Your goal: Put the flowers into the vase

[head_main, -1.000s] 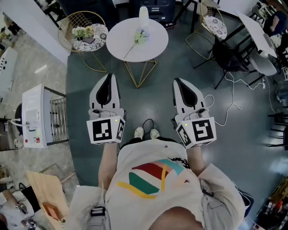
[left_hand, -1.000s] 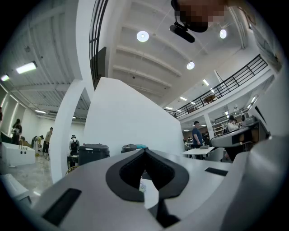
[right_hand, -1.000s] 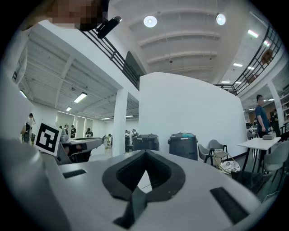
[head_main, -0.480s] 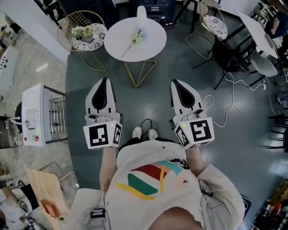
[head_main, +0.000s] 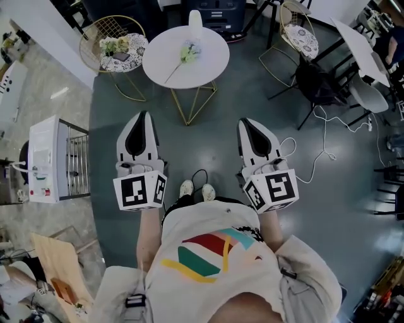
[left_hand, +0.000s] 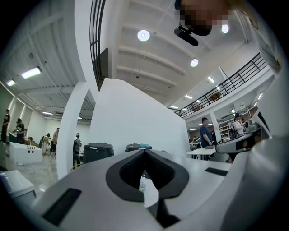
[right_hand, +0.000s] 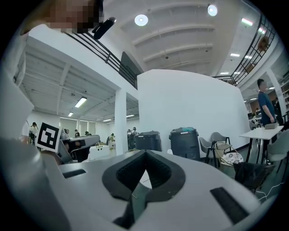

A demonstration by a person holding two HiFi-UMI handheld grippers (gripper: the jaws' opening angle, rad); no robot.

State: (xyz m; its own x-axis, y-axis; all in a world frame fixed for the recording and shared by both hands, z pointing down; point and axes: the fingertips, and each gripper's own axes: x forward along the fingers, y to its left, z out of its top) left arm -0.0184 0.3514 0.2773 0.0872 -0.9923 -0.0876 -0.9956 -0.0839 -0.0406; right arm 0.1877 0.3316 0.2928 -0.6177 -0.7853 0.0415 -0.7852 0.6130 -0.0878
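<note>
A pale flower (head_main: pixel 187 53) with a long stem lies on the round white table (head_main: pixel 208 63) at the top of the head view. A white vase (head_main: pixel 196 19) stands at that table's far edge. My left gripper (head_main: pixel 146 113) and right gripper (head_main: pixel 245 121) are held side by side over the grey floor, well short of the table, pointing toward it. In each one the jaws meet at the tips with nothing between them. In the left gripper view the closed tips (left_hand: pixel 144 151) frame a sliver of the table; the right gripper view shows closed tips (right_hand: pixel 145 152) too.
A gold wire side table (head_main: pixel 117 47) with small flowers stands left of the round table. A white cart (head_main: pixel 47 161) is at the far left. Chairs (head_main: pixel 297 35) and a dark seat (head_main: pixel 322 82) stand at the right, with a white cable (head_main: pixel 322 145) on the floor.
Both grippers have drifted slightly down and left in the head view. Both jaws stayed shut. The flower and vase have not moved on the table.
</note>
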